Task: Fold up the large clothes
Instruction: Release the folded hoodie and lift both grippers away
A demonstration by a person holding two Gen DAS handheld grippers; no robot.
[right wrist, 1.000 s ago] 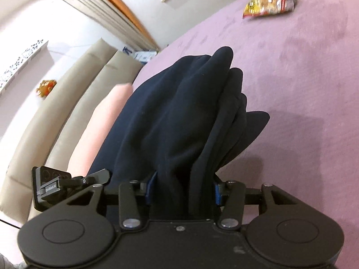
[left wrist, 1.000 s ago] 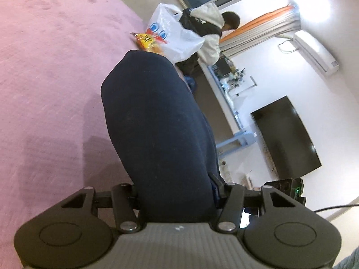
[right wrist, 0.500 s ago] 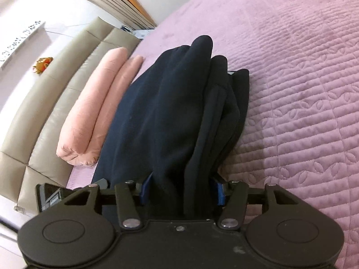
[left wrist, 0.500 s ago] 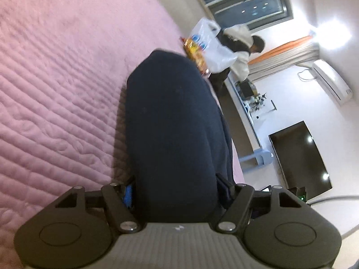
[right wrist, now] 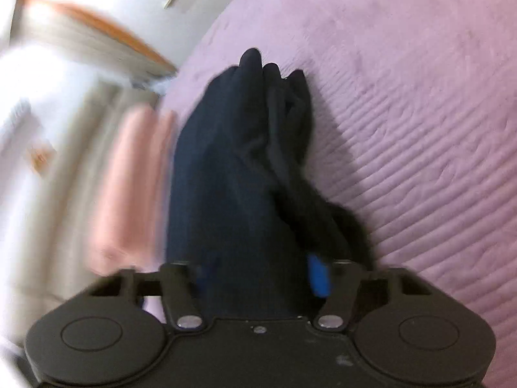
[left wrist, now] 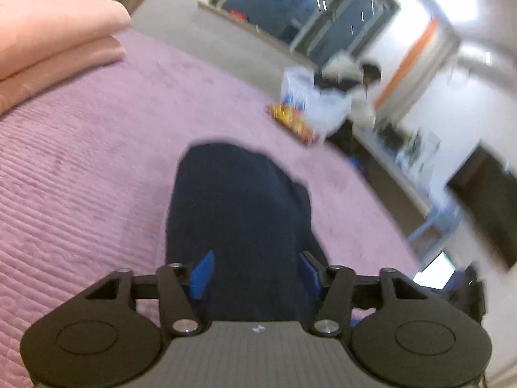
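A dark navy garment point(left wrist: 236, 213) is folded into a thick bundle and runs forward from between my left gripper's blue pads. My left gripper point(left wrist: 255, 271) is shut on it, just above the purple quilted bedspread point(left wrist: 80, 168). In the right wrist view the same navy garment point(right wrist: 236, 174) shows several stacked folds. My right gripper point(right wrist: 258, 274) is shut on its near end, with the far end resting on the bedspread point(right wrist: 420, 113). Both views are motion-blurred.
A folded pink blanket point(left wrist: 48, 38) lies at the head of the bed and shows blurred in the right wrist view point(right wrist: 129, 177). A snack packet point(left wrist: 290, 121) and a white plastic bag point(left wrist: 310, 103) sit near the bed's far edge. A person point(left wrist: 358, 93) stands beyond.
Both grippers have swung with the garment: the left view now faces the window and pink blanket, the right view has turned and blurred. Both keep their hold on the garment.
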